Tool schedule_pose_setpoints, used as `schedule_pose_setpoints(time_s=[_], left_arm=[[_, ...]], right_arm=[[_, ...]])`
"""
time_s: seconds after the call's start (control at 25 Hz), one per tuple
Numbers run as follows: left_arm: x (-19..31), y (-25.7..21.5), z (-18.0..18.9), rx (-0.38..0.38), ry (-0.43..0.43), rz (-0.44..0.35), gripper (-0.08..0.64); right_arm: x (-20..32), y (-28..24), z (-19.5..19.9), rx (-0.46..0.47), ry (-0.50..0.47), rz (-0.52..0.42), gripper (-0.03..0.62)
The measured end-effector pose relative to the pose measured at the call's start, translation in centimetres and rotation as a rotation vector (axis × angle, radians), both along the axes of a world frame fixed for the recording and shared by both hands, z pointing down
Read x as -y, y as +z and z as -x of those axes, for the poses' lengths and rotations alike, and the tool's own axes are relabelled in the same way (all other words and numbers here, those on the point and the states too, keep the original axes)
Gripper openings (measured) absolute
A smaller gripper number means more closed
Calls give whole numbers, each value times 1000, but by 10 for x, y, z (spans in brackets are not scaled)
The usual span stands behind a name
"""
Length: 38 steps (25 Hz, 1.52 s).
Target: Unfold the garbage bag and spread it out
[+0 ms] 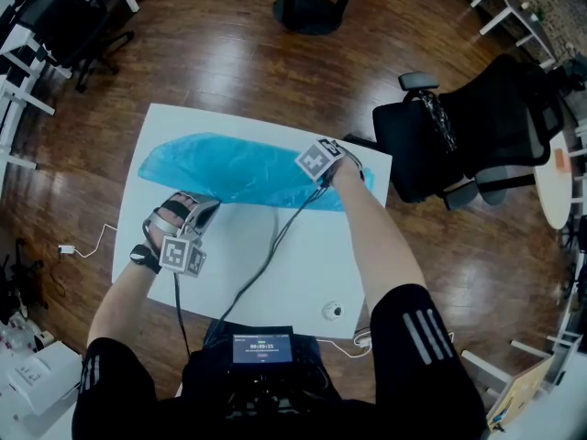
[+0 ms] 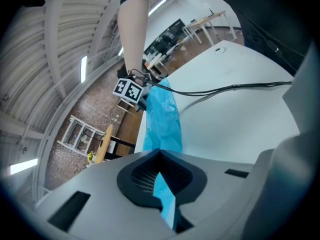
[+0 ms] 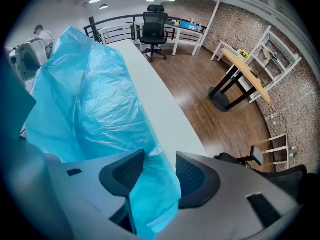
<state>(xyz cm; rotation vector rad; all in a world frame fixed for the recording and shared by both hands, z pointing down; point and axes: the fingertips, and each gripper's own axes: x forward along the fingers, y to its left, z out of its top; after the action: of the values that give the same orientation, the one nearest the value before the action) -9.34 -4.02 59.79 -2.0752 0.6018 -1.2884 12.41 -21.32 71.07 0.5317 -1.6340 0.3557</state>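
Head view: tips of both tongs hidden beneath marker cubes [image 1: 181,253] [image 1: 318,160]; right end of blue garbage bag [image 1: 238,168] cut off by forearm [image 1: 367,218]. Bag spread along far side of white counter [image 1: 303,255]. Left tongs [image 1: 207,209] [image 2: 161,184] clamped on thin fold at near edge; right tongs [image 1: 332,169] [image 3: 155,176] parted, loose film between pads.

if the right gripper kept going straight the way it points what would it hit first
The blue garbage bag lying between the open jaws of the right gripper, then probably the white table beneath.
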Motion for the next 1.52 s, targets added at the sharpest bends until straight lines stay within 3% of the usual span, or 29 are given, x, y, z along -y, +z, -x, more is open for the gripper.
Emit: schedule_pose_setpoints(time_s=[0.24,0.6,0.96,1.08,1.2,1.36,1.52], left_arm=[[-32,19,5,3,-10,52,2],[-65,52,12,-48,-106,174,8],[-71,55,32,-101,-214,277,143],[-75,40,42,-108,-215,262,143],[-76,16,48,-111,-198,197,143],[-53,-33,44,-211,-240,104,143],[-14,-69,40,-352,-341,100,143]], right_arm=[[1,-4,1,-52,-22,-20,239],[1,-2,2,-49,-9,-25,233],[4,-9,6,-47,-17,-60,215],[2,-9,6,-42,-9,-58,210],[2,-11,7,-37,-14,-61,195],[1,-7,7,-34,-11,-51,193],[0,-5,8,-25,-13,-47,196]])
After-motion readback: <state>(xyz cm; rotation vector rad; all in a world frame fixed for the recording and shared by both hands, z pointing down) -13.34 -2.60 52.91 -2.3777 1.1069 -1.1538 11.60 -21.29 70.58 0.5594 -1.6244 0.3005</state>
